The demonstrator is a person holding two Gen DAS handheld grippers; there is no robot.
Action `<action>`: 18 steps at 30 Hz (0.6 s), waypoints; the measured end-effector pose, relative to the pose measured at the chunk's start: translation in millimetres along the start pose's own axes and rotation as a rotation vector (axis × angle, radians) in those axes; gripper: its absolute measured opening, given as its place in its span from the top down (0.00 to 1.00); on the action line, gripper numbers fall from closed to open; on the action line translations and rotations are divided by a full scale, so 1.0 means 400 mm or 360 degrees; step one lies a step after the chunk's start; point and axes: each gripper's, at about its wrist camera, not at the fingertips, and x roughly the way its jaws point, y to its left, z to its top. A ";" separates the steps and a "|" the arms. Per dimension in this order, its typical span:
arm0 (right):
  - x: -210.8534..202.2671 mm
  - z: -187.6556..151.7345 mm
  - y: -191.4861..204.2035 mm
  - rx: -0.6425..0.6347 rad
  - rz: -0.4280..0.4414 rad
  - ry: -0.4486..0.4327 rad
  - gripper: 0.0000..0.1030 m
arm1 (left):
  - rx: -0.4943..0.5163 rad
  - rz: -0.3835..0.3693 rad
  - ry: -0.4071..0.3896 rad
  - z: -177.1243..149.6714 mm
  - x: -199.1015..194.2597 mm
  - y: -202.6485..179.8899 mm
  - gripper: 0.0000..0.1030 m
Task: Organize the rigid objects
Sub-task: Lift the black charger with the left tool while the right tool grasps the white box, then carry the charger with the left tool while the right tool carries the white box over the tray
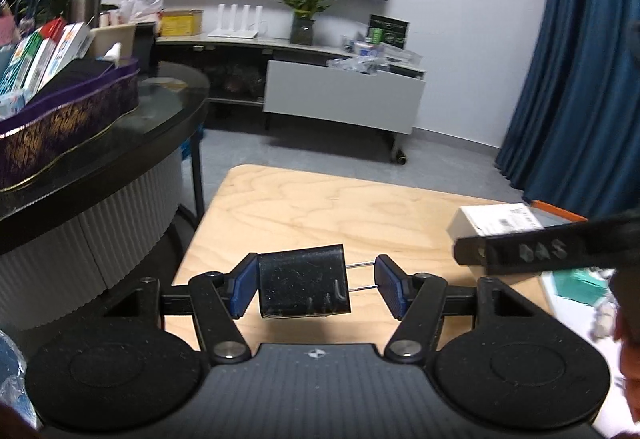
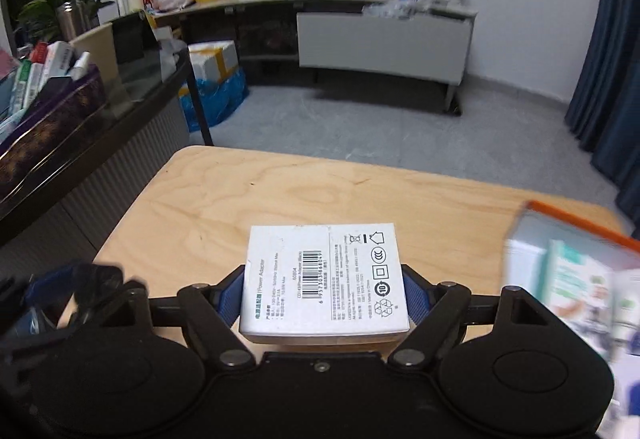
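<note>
Pale plywood bench (image 2: pixel 248 199) before a cluttered media console. Black power adapter (image 1: pixel 303 281) clamped lengthwise in the left gripper (image 1: pixel 316 285), prongs against one finger pad, held above the bench. White adapter box (image 2: pixel 326 279) sandwiched by the right gripper (image 2: pixel 325 293), fingers wide, apparently pressing. Both probably light, stiff; cardboard flanks best gripped gently, glossy plastic possibly slippery.

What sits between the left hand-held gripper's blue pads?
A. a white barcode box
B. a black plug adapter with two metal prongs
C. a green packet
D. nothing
B: the left hand-held gripper has the black plug adapter between its pads, prongs pointing at the right-side pad.
</note>
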 end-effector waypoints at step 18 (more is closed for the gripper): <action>-0.395 -0.254 -0.186 0.0178 -0.0222 -0.0156 0.11 | 0.0136 -0.0318 0.0053 -0.088 -0.202 -0.267 0.39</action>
